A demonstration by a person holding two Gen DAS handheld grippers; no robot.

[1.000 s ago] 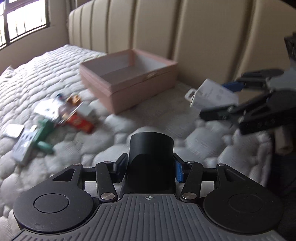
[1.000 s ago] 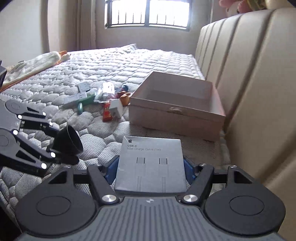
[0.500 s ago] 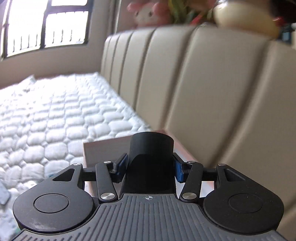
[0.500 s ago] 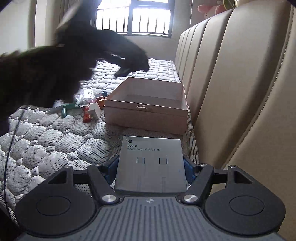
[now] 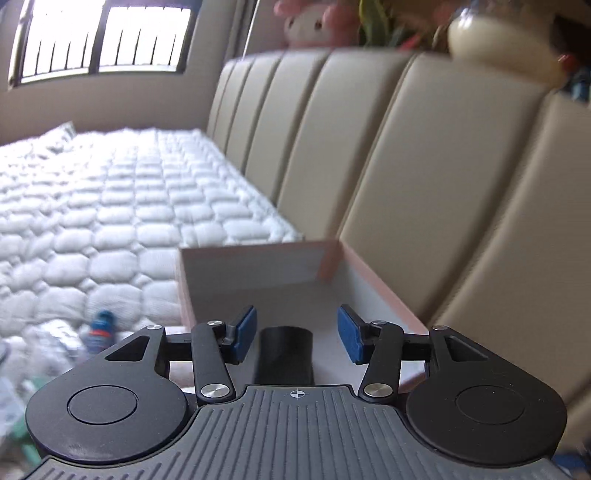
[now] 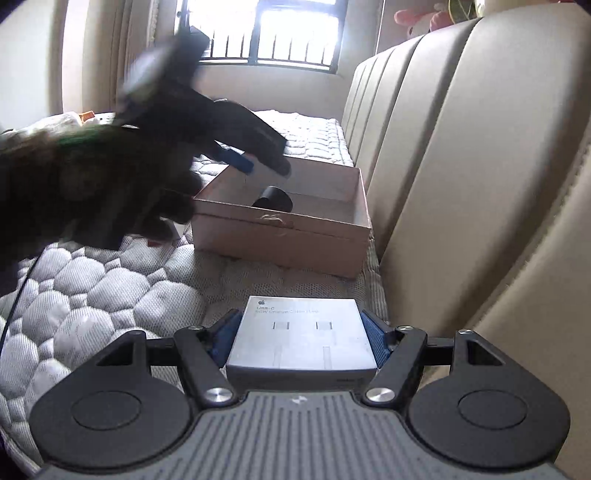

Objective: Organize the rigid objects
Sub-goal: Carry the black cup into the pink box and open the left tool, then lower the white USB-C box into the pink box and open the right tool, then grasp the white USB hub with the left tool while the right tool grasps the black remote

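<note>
A pink open box [image 5: 373, 280] lies on the bed against the headboard; it also shows in the right wrist view [image 6: 280, 236]. My left gripper [image 5: 297, 334] is open above the box, its blue pads apart. A black cylinder [image 5: 284, 356] is loose between and below them, inside the box; it also shows in the right wrist view [image 6: 275, 198]. There my left gripper [image 6: 258, 162] hovers over the box's left end. My right gripper [image 6: 299, 334] is shut on a grey USB-C cable box [image 6: 301, 332], held above the mattress short of the pink box.
The padded beige headboard [image 5: 424, 166] rises right behind the box. Small loose items [image 5: 101, 328] lie blurred on the quilted mattress [image 5: 110, 229] left of the box. A window [image 6: 291, 33] is at the far end.
My left gripper swung over the pink box, opened and let go of the black cylinder, which now lies in the box. My right gripper, still holding the cable box, moved nearer the pink box.
</note>
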